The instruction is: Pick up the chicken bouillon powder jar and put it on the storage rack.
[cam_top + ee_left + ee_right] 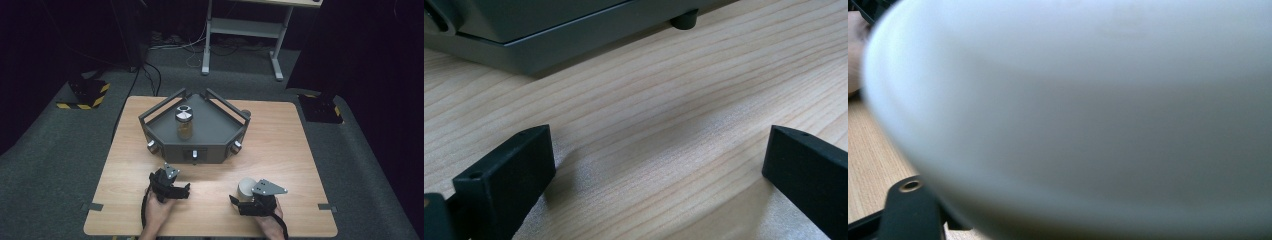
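Observation:
My left gripper [170, 181] rests near the table's front edge, left of centre, and points at the grey platform. In the left gripper view its jaws [659, 160] stand wide apart over bare wood, with nothing between them. My right gripper [246, 197] lies at the front right, with a white round container [245, 187] right at its jaws. In the right gripper view that white container [1088, 110] looms blurred and very close, above one black fingertip [910, 205]. The other jaw is hidden, so contact cannot be judged.
A grey five-sided platform [212, 131] with raised rails and knobs stands mid-table; its base [524, 35] is just ahead of my left gripper. On it stands a glass jar [184, 123] with a metal lid and amber contents. A white desk frame [240, 30] is beyond the table.

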Demonstrator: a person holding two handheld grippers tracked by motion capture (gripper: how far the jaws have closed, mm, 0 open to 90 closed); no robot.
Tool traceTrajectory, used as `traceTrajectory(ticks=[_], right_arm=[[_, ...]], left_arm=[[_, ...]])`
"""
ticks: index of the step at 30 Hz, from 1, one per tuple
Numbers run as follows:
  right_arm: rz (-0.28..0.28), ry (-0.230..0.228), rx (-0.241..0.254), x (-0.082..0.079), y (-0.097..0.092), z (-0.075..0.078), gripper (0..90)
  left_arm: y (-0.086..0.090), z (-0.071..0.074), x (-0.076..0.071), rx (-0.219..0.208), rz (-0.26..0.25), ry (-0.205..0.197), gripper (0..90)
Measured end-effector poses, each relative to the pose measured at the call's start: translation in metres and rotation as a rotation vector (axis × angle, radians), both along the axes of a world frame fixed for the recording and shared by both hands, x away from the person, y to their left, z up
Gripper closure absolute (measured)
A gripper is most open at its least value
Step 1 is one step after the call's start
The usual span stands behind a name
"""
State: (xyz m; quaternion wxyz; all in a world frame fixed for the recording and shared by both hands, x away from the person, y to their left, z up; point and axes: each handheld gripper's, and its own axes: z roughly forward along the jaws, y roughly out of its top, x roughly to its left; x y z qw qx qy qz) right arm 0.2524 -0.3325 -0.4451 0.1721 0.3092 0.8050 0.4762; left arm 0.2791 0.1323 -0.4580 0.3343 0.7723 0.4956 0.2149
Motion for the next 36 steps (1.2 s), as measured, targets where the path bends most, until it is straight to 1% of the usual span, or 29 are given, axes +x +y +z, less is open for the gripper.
traceTrajectory(ticks=[6, 12, 29, 36], right_arm=[[0.014, 0.007, 0.006, 0.0031, -0.0006, -0.0016, 26.3], [0.010, 0.007, 0.012, 0.0038, -0.0030, -0.0020, 30.9], [0.013, 0.008, 0.011, 0.0045, -0.0032, -0.0008, 31.5], [0.012, 0.002, 0.012, 0.0034, -0.0033, -0.0014, 31.7]], left_arm=[[0.0000, 0.0000, 0.0000, 0.000, 0.000, 0.000, 0.5], [0.0000, 0.0000, 0.0000, 0.000, 0.000, 0.000, 0.5], [0.0000, 0.0001, 0.0000, 0.001, 0.000, 0.001, 0.5], [0.0000, 0.0001, 0.0000, 0.001, 0.000, 0.000, 0.5]])
